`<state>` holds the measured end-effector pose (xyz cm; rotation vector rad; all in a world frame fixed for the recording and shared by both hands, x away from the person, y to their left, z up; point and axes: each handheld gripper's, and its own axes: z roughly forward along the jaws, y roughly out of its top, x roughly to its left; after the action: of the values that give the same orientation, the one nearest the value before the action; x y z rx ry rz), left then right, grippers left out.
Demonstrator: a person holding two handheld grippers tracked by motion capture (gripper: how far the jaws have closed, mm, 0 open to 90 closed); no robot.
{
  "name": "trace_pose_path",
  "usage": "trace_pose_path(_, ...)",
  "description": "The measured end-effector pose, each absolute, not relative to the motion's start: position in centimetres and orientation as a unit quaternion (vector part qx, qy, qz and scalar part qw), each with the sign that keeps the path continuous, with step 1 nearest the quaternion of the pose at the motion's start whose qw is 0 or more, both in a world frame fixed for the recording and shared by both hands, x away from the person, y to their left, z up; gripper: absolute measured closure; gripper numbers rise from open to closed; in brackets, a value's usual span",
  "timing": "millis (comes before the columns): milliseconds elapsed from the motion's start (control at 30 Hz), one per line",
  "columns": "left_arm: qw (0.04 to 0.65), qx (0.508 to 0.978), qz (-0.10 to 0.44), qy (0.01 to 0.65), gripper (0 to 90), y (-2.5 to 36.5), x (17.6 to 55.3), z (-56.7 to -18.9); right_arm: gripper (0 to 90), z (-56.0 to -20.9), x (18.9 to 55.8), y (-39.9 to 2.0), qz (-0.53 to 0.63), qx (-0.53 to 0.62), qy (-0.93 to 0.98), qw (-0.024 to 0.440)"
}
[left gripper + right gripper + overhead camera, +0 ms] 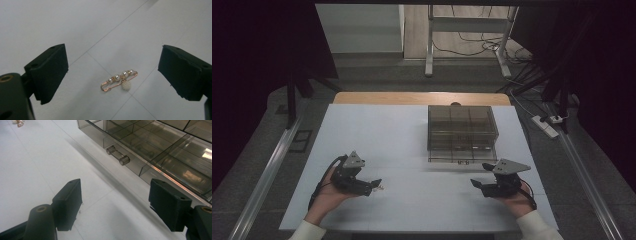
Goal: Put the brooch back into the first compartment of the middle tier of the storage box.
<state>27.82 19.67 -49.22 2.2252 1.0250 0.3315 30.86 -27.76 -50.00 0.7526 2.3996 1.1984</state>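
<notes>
A small gold pin with pearl beads [119,81] lies flat on the white table, also seen as a tiny glint [382,188] just right of my left gripper [376,185]. In the left gripper view that gripper [112,72] stands open above the pin, with its jaws wide apart on either side and not touching it. My right gripper [479,186] is open too, with nothing between its jaws [115,205]. It points left, in front of the smoky clear drawer box [462,132]. The box's bottom drawer [160,147] is pulled out, its handle [118,155] just beyond the right jaws.
The white mat [377,130] covers a wooden table [362,98]. The drawer box has several divided compartments. Beyond the table stand a desk frame [430,50] and floor cables, with a power strip [546,125] on the right.
</notes>
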Motion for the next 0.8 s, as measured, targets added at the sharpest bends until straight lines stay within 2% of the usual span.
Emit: trace_pose_path(800, 0.307, 0.87, 0.105, 0.372, 9.6, 19.18, 28.36, -49.59, 26.3, -50.19, 31.0, -27.71, 0.418, 0.266, 0.85, 0.178)
